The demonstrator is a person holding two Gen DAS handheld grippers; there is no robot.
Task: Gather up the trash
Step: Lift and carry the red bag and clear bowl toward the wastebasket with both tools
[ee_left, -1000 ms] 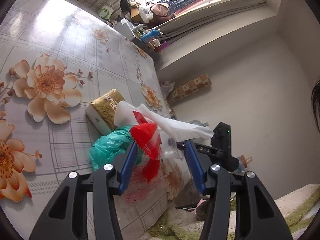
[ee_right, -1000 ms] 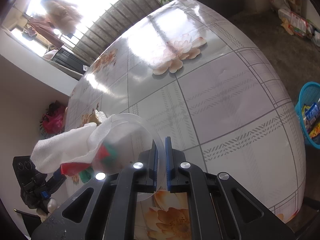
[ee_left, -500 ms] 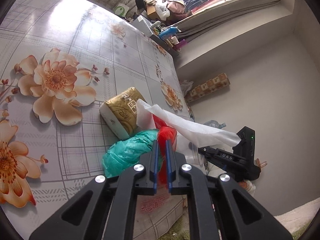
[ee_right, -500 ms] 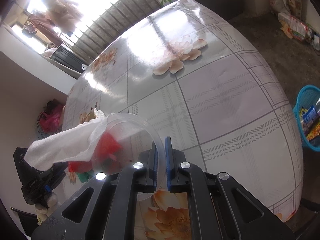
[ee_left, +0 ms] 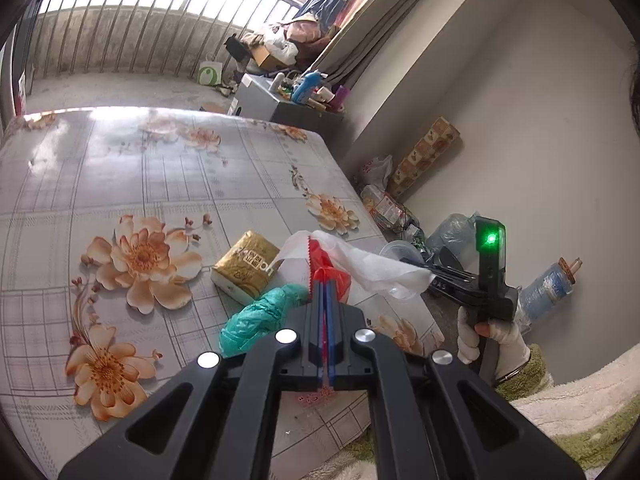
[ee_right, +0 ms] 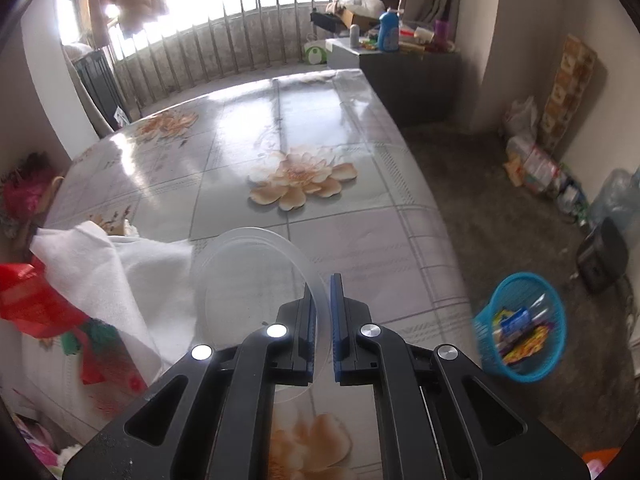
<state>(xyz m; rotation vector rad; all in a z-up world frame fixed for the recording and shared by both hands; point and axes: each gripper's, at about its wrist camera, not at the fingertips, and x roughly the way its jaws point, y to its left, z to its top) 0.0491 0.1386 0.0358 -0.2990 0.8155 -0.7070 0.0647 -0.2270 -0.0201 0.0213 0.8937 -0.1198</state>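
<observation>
Left gripper (ee_left: 324, 286) was clamped on the red wrapper (ee_left: 334, 276) above the table (ee_left: 168, 184). Right gripper (ee_right: 322, 280) pinched the clear cup (ee_right: 248, 280) rim, white tissue (ee_right: 116, 264) stuffed inside.

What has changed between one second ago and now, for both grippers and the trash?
The left gripper has just closed on the red plastic wrapper and lifted it. The right gripper stays shut on the clear plastic cup. The green crumpled bag and gold tissue pack stayed put.

Right tongs (ee_right: 323, 280) on clear cup (ee_right: 256, 280)
</observation>
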